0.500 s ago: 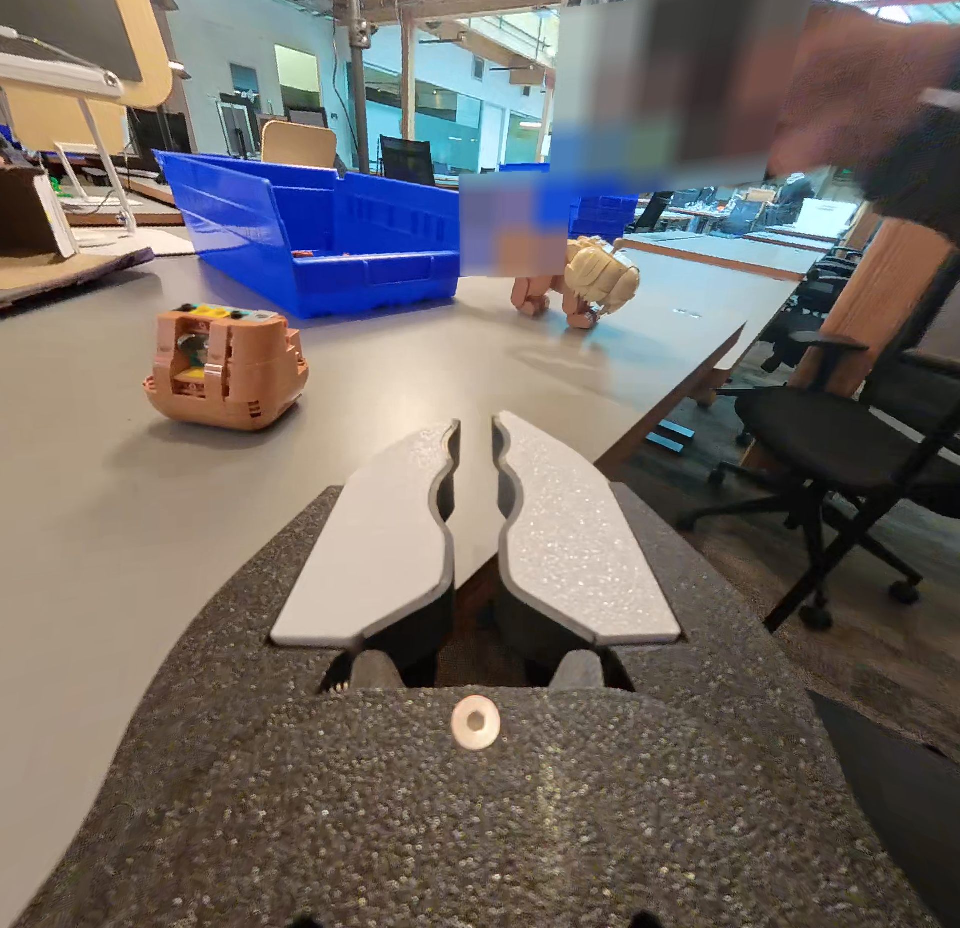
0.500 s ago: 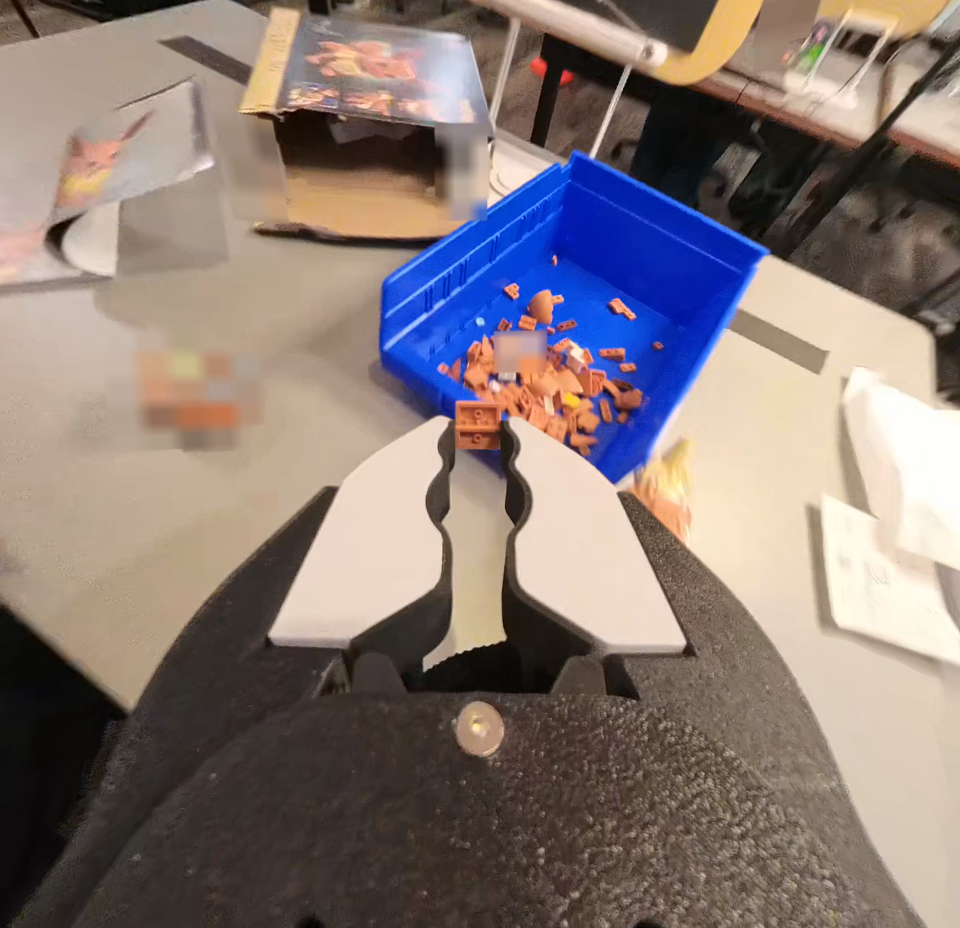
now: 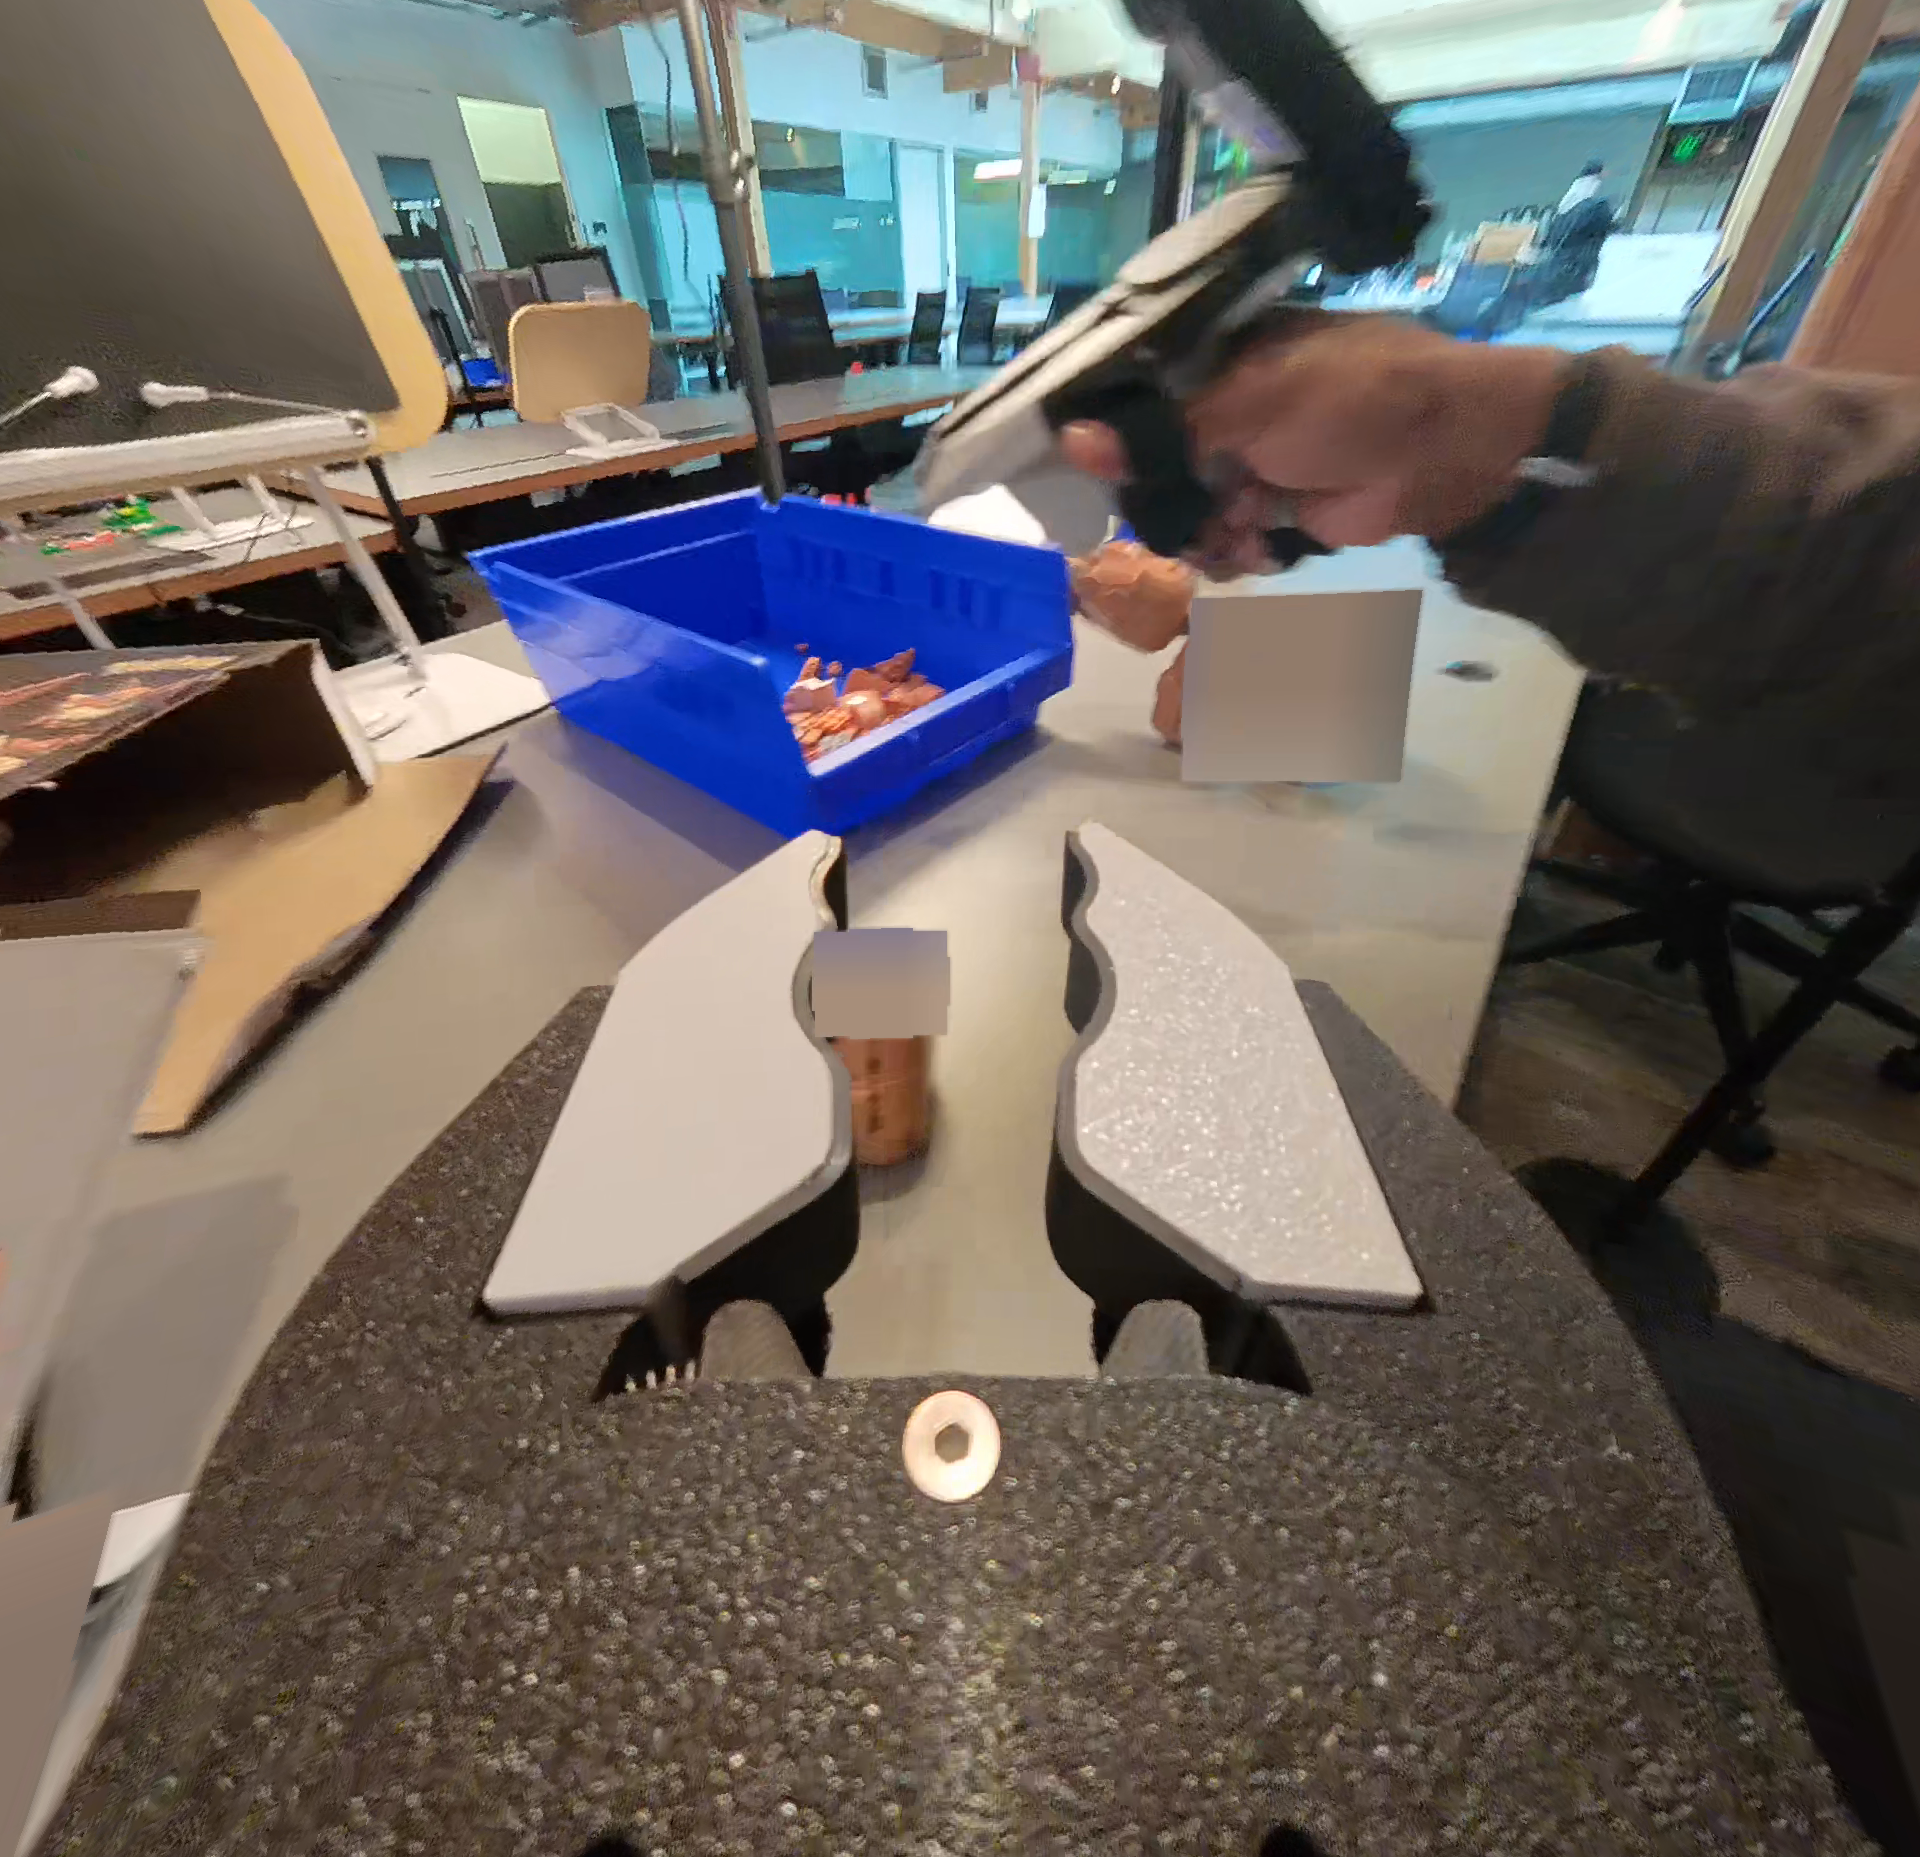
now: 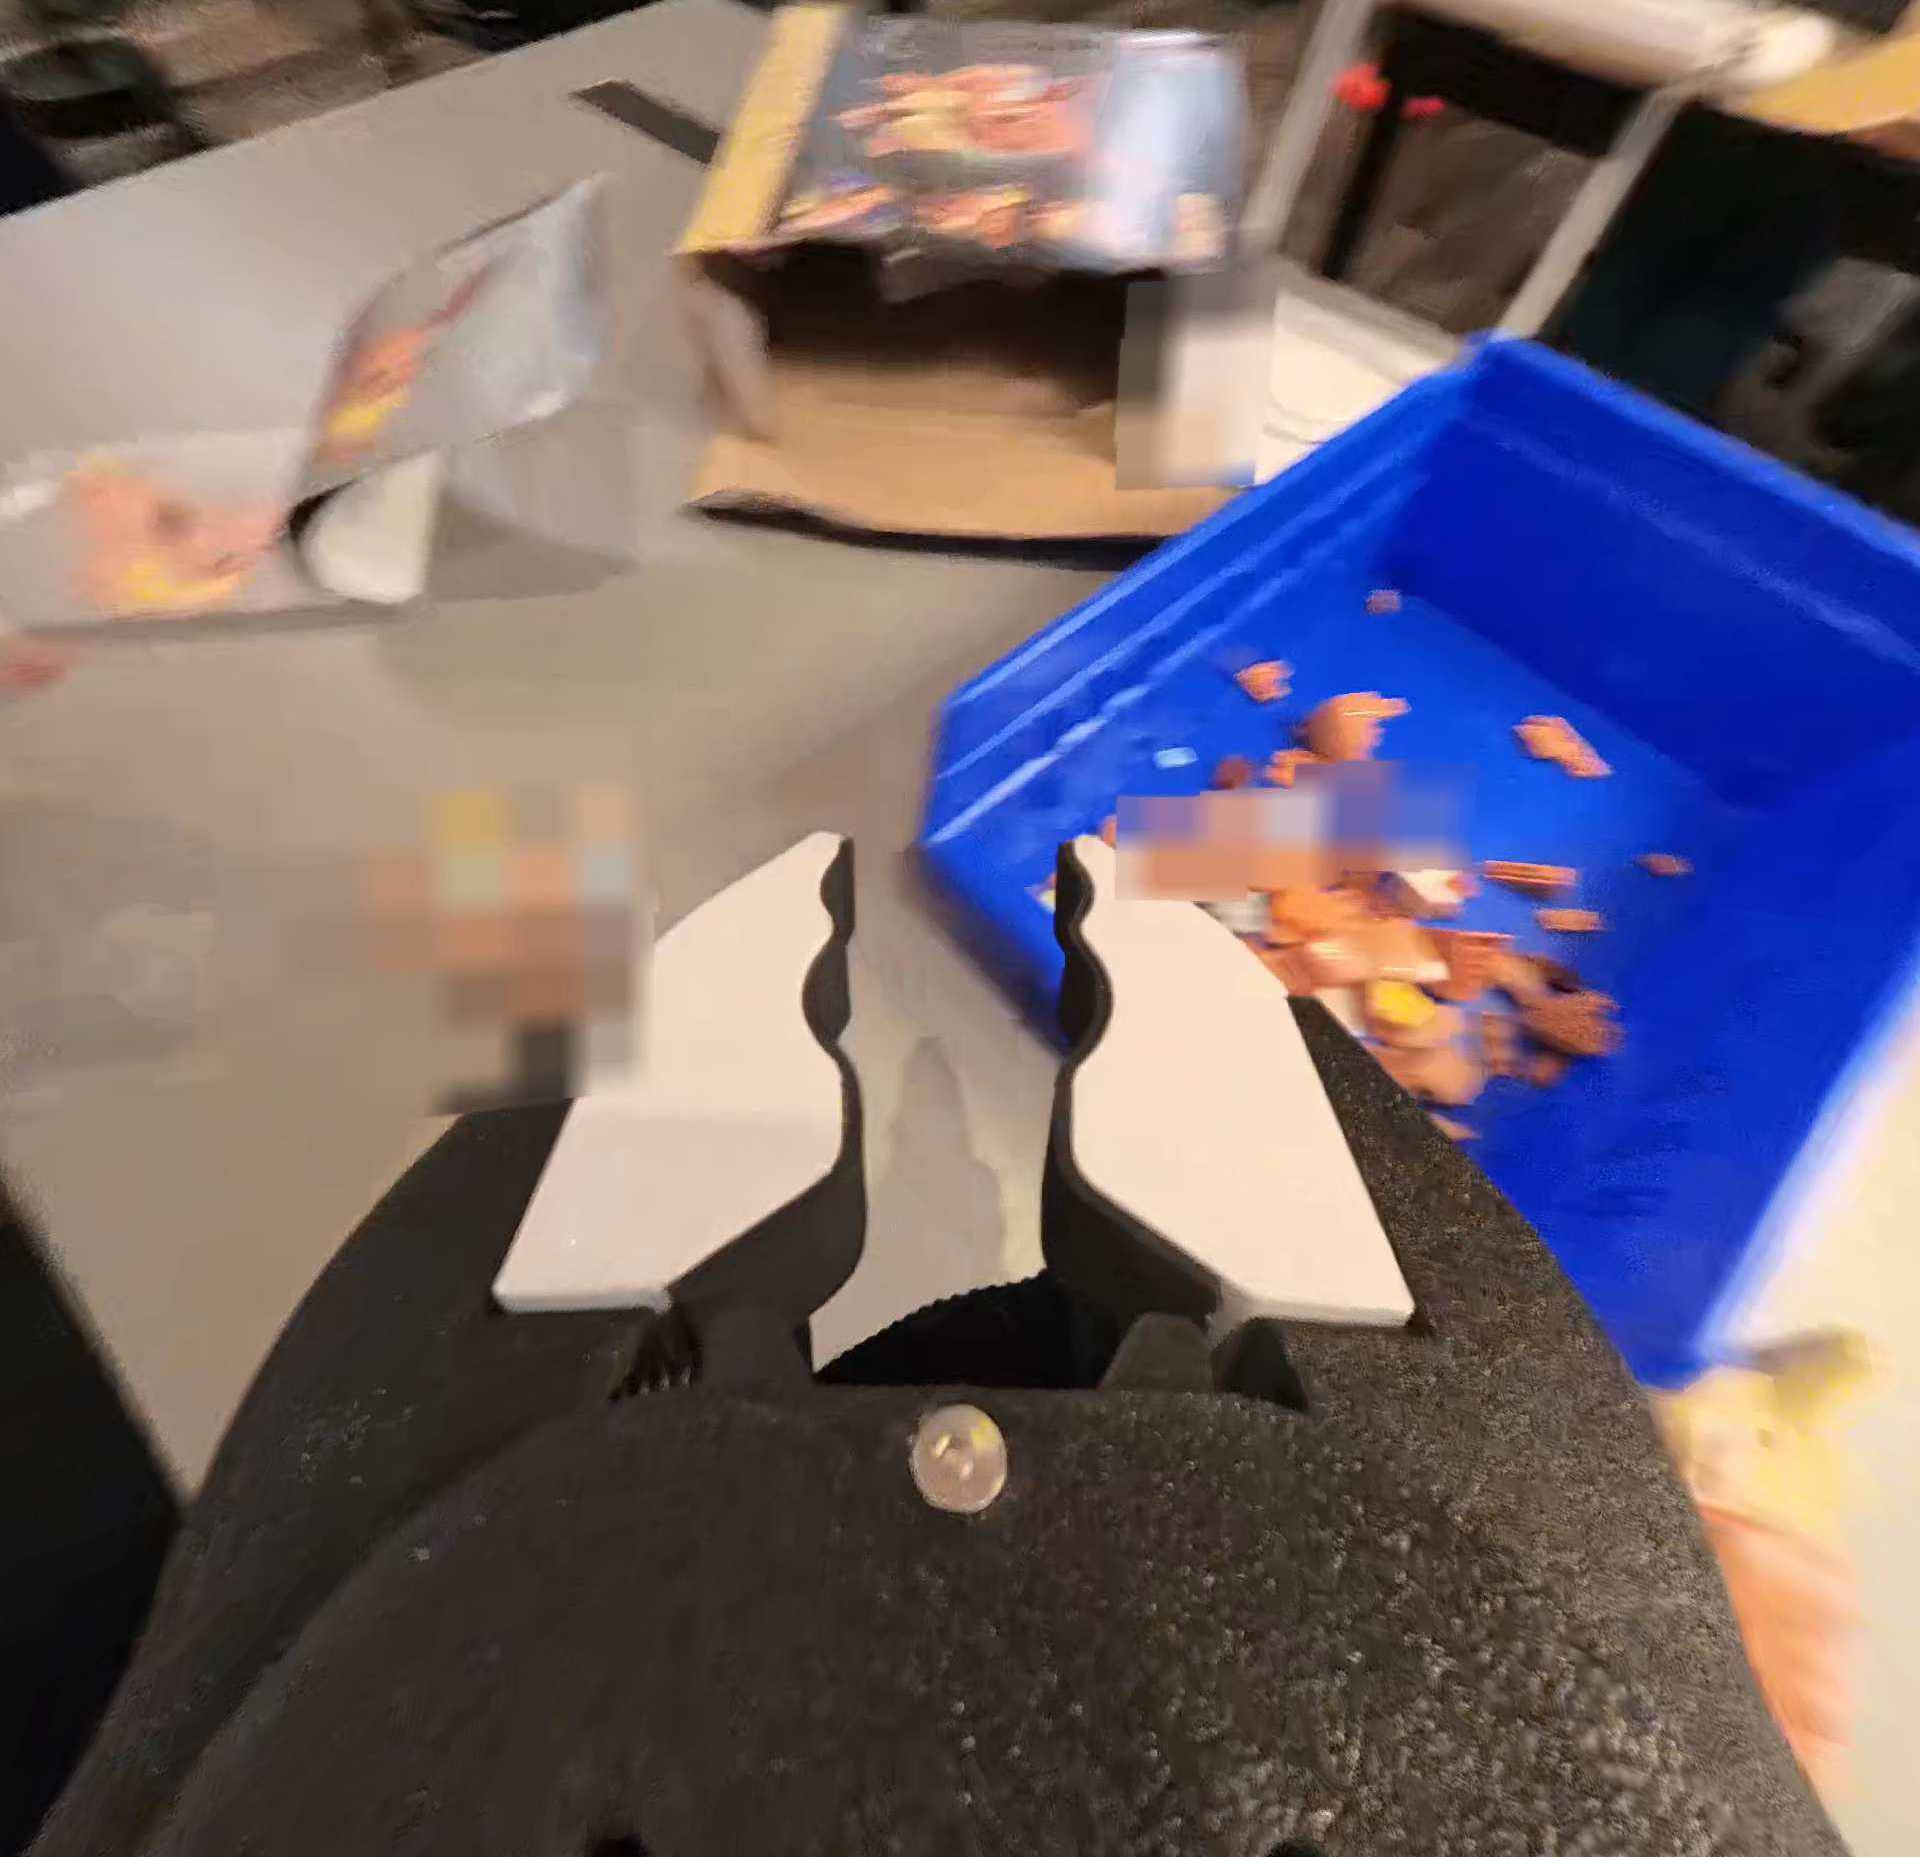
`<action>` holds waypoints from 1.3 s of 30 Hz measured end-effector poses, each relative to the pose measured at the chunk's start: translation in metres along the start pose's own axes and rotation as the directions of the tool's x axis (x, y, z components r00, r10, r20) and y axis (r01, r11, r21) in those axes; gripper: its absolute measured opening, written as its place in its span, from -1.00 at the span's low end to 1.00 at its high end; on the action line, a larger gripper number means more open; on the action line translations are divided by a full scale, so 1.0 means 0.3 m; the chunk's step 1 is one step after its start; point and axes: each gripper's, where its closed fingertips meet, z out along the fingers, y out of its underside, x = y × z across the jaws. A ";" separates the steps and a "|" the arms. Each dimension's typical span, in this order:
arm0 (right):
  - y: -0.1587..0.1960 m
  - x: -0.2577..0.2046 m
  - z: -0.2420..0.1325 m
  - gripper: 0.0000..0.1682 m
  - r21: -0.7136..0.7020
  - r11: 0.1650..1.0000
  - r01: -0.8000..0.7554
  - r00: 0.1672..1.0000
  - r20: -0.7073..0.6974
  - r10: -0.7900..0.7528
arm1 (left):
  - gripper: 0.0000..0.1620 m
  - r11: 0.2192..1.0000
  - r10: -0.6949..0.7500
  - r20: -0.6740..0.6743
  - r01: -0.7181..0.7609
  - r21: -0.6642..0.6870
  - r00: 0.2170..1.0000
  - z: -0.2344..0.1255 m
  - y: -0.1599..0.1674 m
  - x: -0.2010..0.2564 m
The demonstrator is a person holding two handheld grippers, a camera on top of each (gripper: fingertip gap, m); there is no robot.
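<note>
Down low over the grey table, the left gripper has its jaws spread wide, and a small brown brick-built piece stands on the table between them, close against the left-hand finger but with clear room on the other side, so nothing is gripped (a blurred patch covers the top of the piece). Ahead sits the blue bin, its low front lip turned this way, which leaves the heap of loose brown bricks reachable from above. The right gripper hangs over the bin's near corner with its jaws parted and nothing between them; seen from the left wrist view it is raised well above the bin, held in a hand. An open printed cardboard box and a folded booklet crowd the far side, while the table's edge lies to the right, an office chair just beyond it.
</note>
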 end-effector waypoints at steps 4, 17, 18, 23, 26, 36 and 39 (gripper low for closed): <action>0.228 -0.269 0.052 -0.57 -0.060 0.995 0.079 0.983 0.172 -0.068 | -0.32 0.975 0.021 -0.012 -0.023 -0.220 1.000 0.053 0.123 -0.081; 0.265 -0.209 0.332 -0.61 -0.210 0.938 0.276 0.958 -0.013 -0.285 | -0.01 0.846 0.144 -0.028 -0.138 -0.515 0.989 0.173 0.338 -0.163; 0.236 -0.190 0.377 -0.61 -0.202 0.931 0.304 0.948 -0.029 -0.316 | 0.00 0.845 0.135 -0.040 -0.137 -0.517 0.990 0.184 0.340 -0.164; 0.219 -0.171 0.453 -0.65 -0.118 0.969 0.218 0.965 -0.123 -0.232 | -0.04 0.845 0.124 -0.068 -0.141 -0.516 0.990 0.214 0.373 -0.151; 0.225 -0.175 0.309 -0.72 -0.024 0.971 0.238 0.930 -0.281 -0.235 | -0.07 0.836 0.153 -0.106 -0.186 -0.517 0.983 0.208 0.411 -0.120; 0.442 -0.278 -0.168 -0.87 -0.132 0.839 0.527 0.616 -0.621 -0.485 | -0.07 0.846 0.167 -0.162 -0.226 -0.483 0.973 0.204 0.401 -0.091; 0.578 -0.276 -0.283 -1.00 -0.047 0.923 0.382 0.769 -0.537 -0.346 | -0.07 0.865 0.089 -0.184 -0.167 -0.473 0.979 0.202 0.391 -0.091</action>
